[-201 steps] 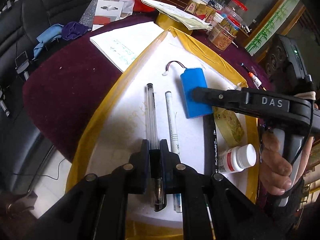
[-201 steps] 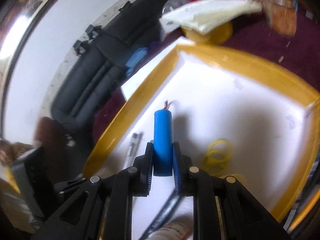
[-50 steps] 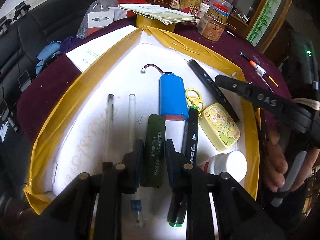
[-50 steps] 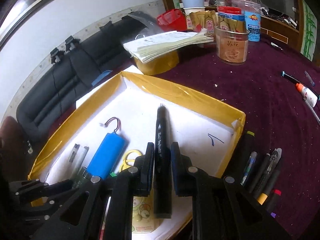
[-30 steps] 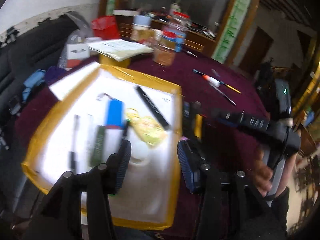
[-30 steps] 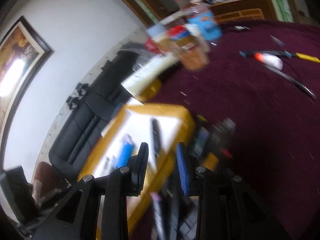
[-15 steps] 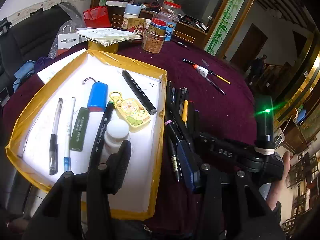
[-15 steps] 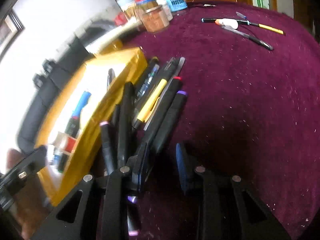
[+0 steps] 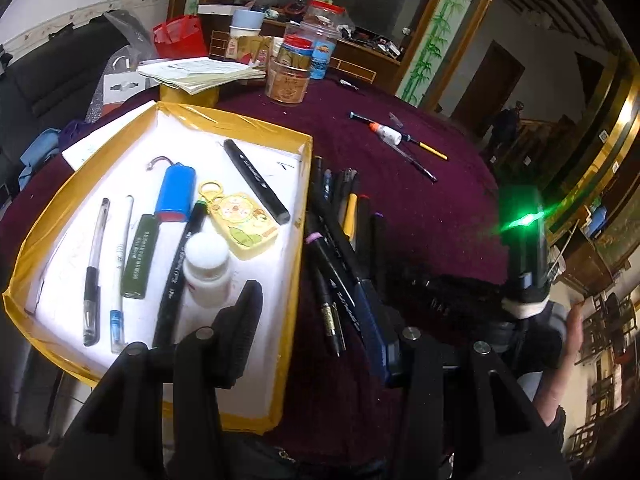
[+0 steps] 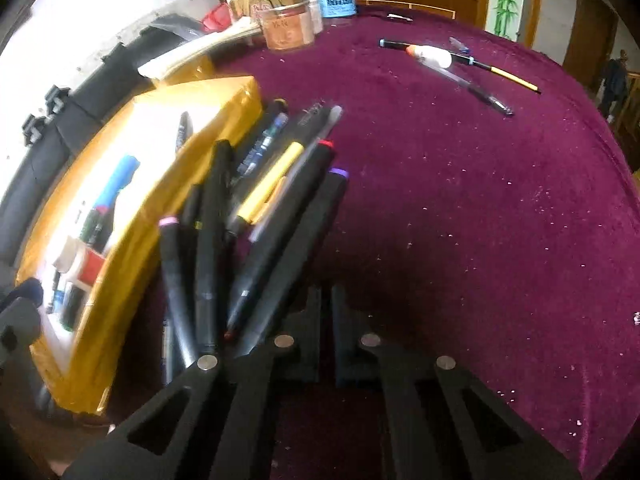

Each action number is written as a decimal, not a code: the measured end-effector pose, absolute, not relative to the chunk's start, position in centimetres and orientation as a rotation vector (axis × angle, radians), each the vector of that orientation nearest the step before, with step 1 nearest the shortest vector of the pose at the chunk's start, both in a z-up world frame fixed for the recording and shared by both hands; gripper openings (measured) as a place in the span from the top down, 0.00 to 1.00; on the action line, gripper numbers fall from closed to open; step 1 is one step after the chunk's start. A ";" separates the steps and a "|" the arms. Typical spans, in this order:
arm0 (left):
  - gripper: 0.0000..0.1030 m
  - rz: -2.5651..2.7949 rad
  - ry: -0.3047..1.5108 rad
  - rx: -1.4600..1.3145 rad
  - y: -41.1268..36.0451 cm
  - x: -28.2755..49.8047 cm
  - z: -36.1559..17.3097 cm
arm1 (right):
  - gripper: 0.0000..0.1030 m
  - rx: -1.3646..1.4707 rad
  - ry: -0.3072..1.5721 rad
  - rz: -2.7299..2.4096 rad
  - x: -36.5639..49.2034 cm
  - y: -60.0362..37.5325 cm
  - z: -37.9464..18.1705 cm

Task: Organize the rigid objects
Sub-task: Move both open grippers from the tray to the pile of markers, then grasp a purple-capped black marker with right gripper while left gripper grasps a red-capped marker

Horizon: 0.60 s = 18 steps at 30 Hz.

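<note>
The yellow-taped tray (image 9: 298, 240) sits at the left of the maroon worktop (image 9: 420, 208). It already carries two pens (image 9: 96, 264), a green stick (image 9: 140, 254), a blue battery pack (image 9: 176, 192), a white bottle (image 9: 206, 268), a yellow keychain tag (image 9: 244, 228) and a black marker (image 9: 256, 180).

The left gripper (image 9: 308, 304) hovers over the tray's right rim with its jaws well apart and nothing between them.

Just right of the tray is the loose pile of pens and markers (image 10: 256, 200), still to be sorted. They look light, stiff and smooth-barrelled, and likely to roll or slip out endwise. A pinch across the mid-barrel of an outer one, such as the purple-capped marker (image 10: 304, 240), would suit best.

The right gripper (image 10: 326, 320) is at the pile's near end, just right of that marker, with its jaws brought together on nothing.

Half a second earlier those jaws stood apart. A little before that, the right gripper held the black marker and the left held the green stick. Both now lie in the tray.
</note>
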<state>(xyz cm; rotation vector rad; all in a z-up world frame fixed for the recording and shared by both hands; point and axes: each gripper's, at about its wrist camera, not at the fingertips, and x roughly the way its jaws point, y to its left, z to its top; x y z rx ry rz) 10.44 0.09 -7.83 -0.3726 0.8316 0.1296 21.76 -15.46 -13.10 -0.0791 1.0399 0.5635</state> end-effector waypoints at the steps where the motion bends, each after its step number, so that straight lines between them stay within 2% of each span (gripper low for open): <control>1: 0.55 0.130 0.840 -0.369 0.0 10.5 -7.9 | 0.96 -0.057 1.032 0.564 21.6 -15.7 -12.8; 5: 0.55 0.123 0.833 -0.358 -0.4 10.5 -7.8 | 0.94 0.000 1.061 0.620 21.8 -14.9 -12.5; 8: 0.55 0.121 0.848 -0.355 -0.6 10.7 -8.0 | 0.85 -0.039 1.059 0.607 21.5 -13.9 -13.5; 14: 0.55 0.110 0.859 -0.354 -1.0 11.6 -8.4 | 0.84 -0.183 1.021 0.574 20.5 -12.3 -13.5; 18: 0.55 0.085 0.885 -0.334 -1.9 12.2 -8.1 | 0.90 -0.187 1.018 0.544 21.6 -14.3 -13.4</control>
